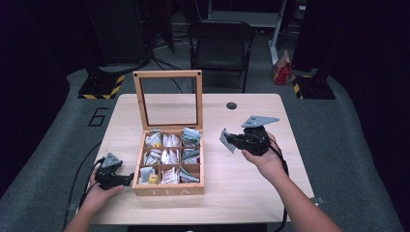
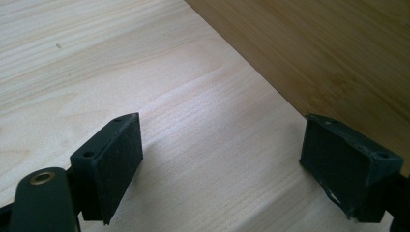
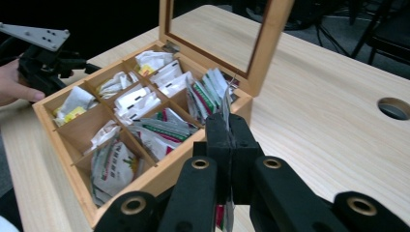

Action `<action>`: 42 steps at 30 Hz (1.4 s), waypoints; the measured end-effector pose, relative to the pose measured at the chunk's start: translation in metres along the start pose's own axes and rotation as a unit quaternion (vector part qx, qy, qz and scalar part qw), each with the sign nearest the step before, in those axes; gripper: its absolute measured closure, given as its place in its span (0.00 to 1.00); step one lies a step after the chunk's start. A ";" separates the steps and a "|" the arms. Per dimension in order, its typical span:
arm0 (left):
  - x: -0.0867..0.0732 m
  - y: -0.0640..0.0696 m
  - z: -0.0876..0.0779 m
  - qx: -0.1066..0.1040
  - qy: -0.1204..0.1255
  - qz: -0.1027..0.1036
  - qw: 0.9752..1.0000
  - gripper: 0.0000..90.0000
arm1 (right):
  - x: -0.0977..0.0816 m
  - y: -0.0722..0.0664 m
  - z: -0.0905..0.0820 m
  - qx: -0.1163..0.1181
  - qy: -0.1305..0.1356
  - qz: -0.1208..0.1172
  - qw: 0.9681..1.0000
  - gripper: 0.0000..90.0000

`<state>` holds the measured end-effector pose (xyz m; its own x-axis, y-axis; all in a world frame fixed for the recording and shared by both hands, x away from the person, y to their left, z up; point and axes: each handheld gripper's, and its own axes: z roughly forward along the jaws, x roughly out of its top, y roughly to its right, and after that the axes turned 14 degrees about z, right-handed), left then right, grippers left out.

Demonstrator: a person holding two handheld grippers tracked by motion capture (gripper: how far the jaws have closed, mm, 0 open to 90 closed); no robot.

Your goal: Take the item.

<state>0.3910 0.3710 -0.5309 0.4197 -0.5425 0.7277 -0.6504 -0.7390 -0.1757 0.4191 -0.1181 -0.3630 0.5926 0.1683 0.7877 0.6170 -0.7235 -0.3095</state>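
Looking down from the high view, a pale wooden table (image 1: 251, 169) carries a bamboo tea box (image 1: 169, 186) marked "TEA" on its front wall, its glass-paned lid (image 1: 168, 99) standing upright at the far side. Nine square compartments hold paper tea sachets. To the right of the box, well apart from it, the right gripper (image 1: 231, 140) is held above the tabletop, its jaws closed on a grey tea sachet (image 1: 226, 140) that points leftward toward the box. The left gripper (image 1: 126, 180) rests low at the box's near left corner, its tips just beside the left wall. A folding chair (image 1: 220, 43) stands beyond the table, and a round hole (image 1: 231, 105) sits in the tabletop.

From the left gripper view, the left gripper (image 2: 222, 159) has its two black, felt-like pads spread wide with nothing between them, above the fine straight grain of the table (image 2: 96, 58); the darker bamboo wall of the tea box (image 2: 329, 53) slants just beside the right-hand pad.

From the right gripper view, the right gripper (image 3: 227, 140) has its jaws pressed together on the thin tea sachet (image 3: 226, 108), seen edge-on, its long axis running up and down between the pads. Beyond it the tea box (image 3: 159, 174) lies open, its crinkled white, green and red packets leaning in the compartments, the lid (image 3: 270, 43) upright. The left gripper (image 3: 94, 69) sits at the box's far corner, held by a hand (image 3: 14, 82).
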 end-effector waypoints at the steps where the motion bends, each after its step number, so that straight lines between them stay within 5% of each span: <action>1: 0.000 0.000 0.000 0.000 0.000 0.000 1.000 0.16 | 0.000 0.003 -0.001 -0.004 0.002 0.003 1.000 1.00; 26: 0.000 0.000 0.000 0.000 0.000 0.000 1.000 0.16 | -0.009 0.045 -0.020 -0.056 0.015 0.040 0.998 1.00; 42: 0.000 0.000 0.000 0.000 0.000 0.000 1.000 0.16 | -0.017 0.057 -0.021 -0.078 0.017 0.044 0.996 1.00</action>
<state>0.3910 0.3709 -0.5309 0.4196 -0.5425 0.7277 -0.6503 -0.7390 -0.1759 0.4332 -0.1762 -0.3825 0.6208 0.0792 0.7800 0.4744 -0.8300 -0.2934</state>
